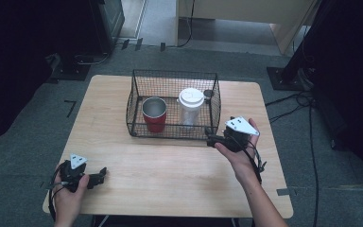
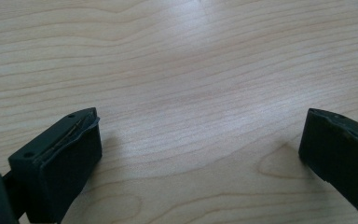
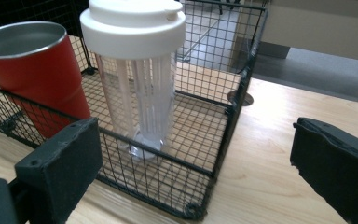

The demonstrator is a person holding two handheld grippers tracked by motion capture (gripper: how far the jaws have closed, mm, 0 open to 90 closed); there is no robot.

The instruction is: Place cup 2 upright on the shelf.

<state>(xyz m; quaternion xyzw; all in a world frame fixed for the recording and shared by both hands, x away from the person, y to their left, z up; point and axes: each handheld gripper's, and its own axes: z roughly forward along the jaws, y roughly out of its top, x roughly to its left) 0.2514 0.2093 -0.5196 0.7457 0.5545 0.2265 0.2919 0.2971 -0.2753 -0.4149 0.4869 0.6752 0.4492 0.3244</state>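
on the wooden table (image 1: 170, 175) sits a black wire basket (image 1: 137, 85) toward the far side, holding a red metal cup (image 1: 154, 115) on its left and a clear bottle with a white lid (image 1: 190, 106) on its right — both upright, near each other but apart. the right gripper (image 1: 216, 140) hangs just beside the basket's near right corner, jaws spread wide with nothing between. the left gripper (image 1: 100, 175) rests low over bare wood near the table's front left corner — also gaping, holding nothing.
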